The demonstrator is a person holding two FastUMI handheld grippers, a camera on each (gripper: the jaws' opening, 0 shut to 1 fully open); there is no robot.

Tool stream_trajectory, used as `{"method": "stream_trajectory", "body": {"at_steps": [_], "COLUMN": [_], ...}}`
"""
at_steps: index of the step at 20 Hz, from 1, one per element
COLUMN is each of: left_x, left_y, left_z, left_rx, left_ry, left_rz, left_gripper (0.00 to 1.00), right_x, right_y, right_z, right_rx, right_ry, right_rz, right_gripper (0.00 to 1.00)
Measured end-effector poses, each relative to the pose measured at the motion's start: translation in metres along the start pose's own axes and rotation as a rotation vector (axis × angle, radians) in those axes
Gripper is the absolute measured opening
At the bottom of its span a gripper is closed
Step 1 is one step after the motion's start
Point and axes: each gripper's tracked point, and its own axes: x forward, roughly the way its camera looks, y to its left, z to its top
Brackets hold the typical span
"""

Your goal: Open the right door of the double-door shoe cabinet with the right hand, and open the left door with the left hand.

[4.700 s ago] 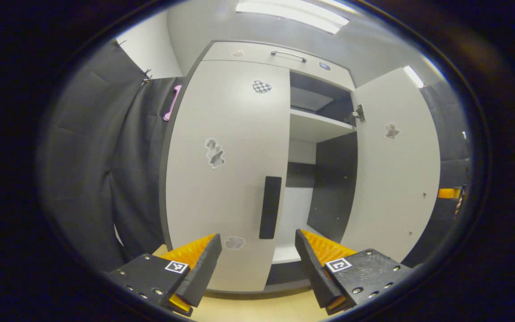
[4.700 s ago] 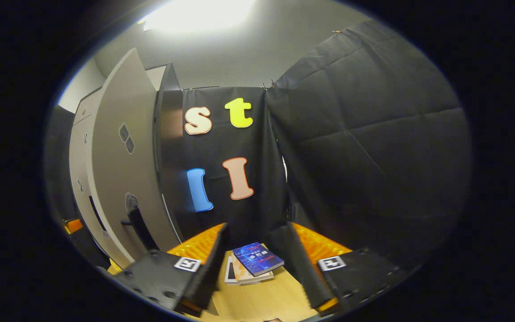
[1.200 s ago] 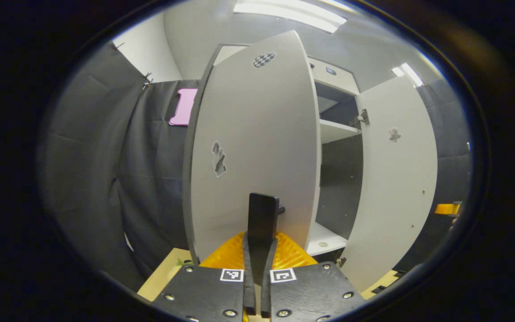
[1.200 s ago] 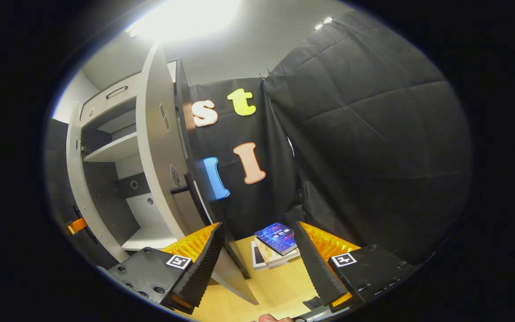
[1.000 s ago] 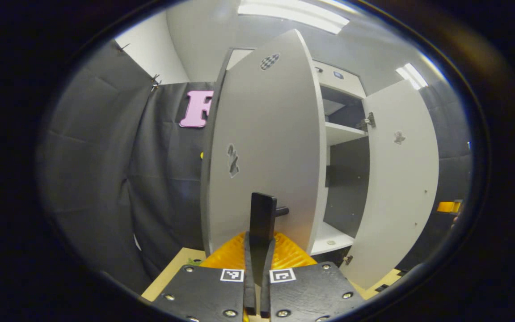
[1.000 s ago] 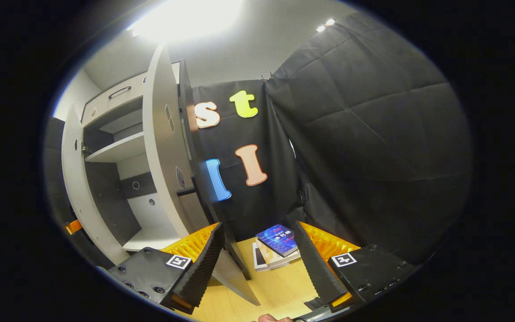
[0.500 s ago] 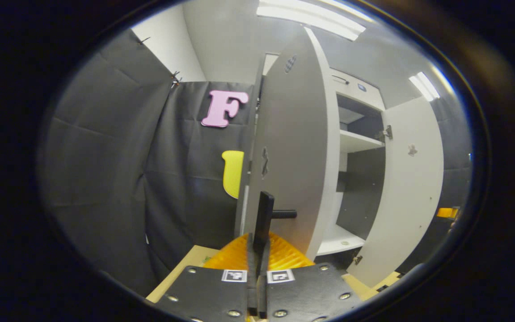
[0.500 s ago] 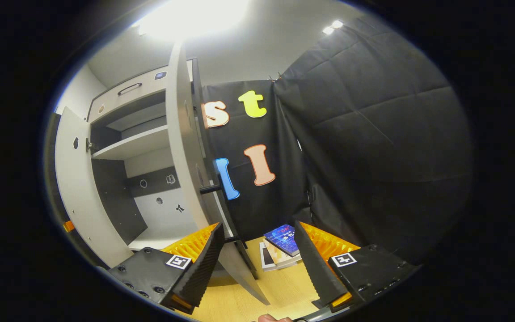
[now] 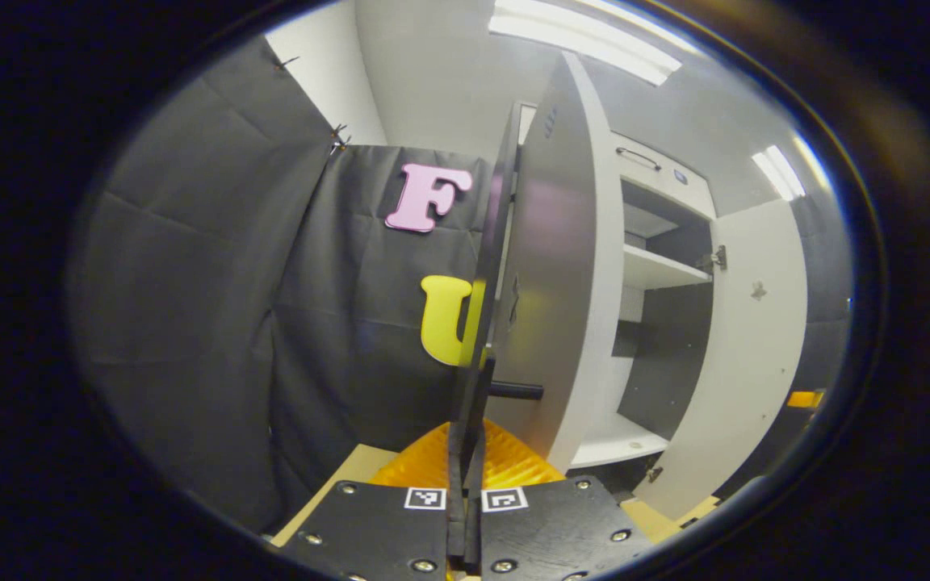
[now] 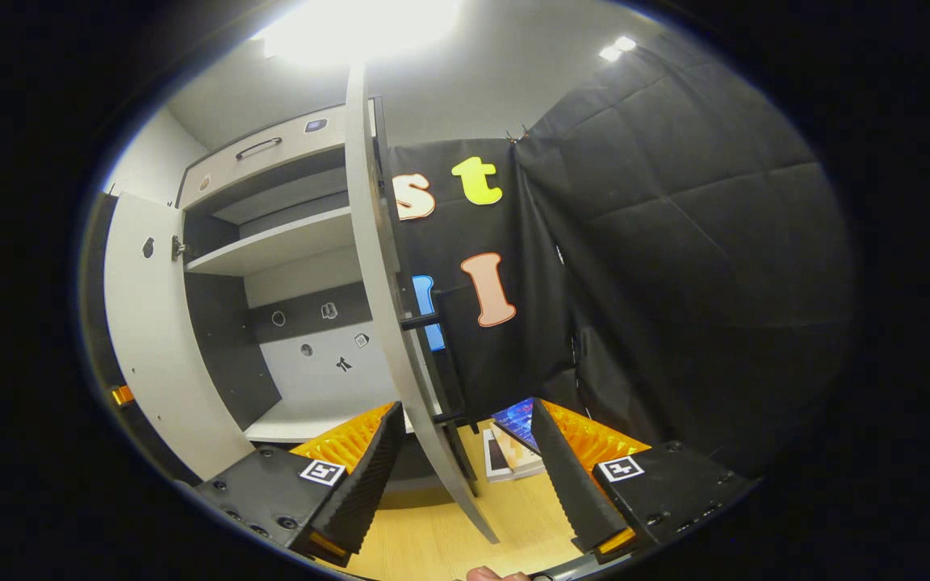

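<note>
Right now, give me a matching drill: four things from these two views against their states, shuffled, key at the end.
Things:
1. left gripper
2. right gripper
3. left door
4. books

States:
A. lying stacked on the floor
B. open, holding nothing
C. swung open, seen nearly edge-on
D. shut on the door handle

Pairs: 1-D, 2-B, 3-C, 4-A

Black cloth wall (image 10: 675, 242), wooden floor (image 10: 441, 541), bright ceiling light (image 9: 586, 36).
</note>
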Motion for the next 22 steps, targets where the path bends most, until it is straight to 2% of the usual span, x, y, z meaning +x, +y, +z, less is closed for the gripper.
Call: {"method": "stream_trajectory", "body": {"at_steps": [1,2,6,13,14,16,18,22], "left_x": [-0.001,-0.003,-0.011,-0.028,-0.030,-0.030,-0.033,-0.042], "left_y": [0.001,0.005,0.004,-0.004,-0.004,0.001,0.004,-0.017], "left_z": [0.001,0.003,0.018,0.047,0.049,0.051,0.051,0.027], "left_rx": [0.008,0.015,0.036,0.064,0.085,0.126,0.143,0.126], "left_ry": [-0.004,-0.009,-0.036,-0.111,-0.125,-0.146,-0.156,-0.132], "left_rz": [0.008,0.022,0.030,0.015,0.035,0.077,0.115,0.068], "left_gripper": [0.01,0.00,0.00,0.02,0.13,0.51,0.94,0.96], "right_x": [-0.004,-0.006,-0.011,-0.012,-0.013,-0.017,-0.021,-0.023], "right_y": [-0.002,-0.005,-0.006,0.005,0.012,0.026,0.037,0.058], "right_z": [-0.002,-0.004,-0.004,0.047,0.051,0.051,0.045,0.030], "right_rx": [-0.006,-0.010,0.004,0.012,0.013,0.006,-0.007,-0.014], "right_ry": [0.001,0.004,0.015,-0.064,-0.073,-0.077,-0.066,-0.039], "right_rz": [-0.003,-0.007,0.000,0.040,0.058,0.093,0.119,0.172], "right_gripper": [0.92,0.98,0.98,0.98,0.97,0.97,0.98,0.98]}}
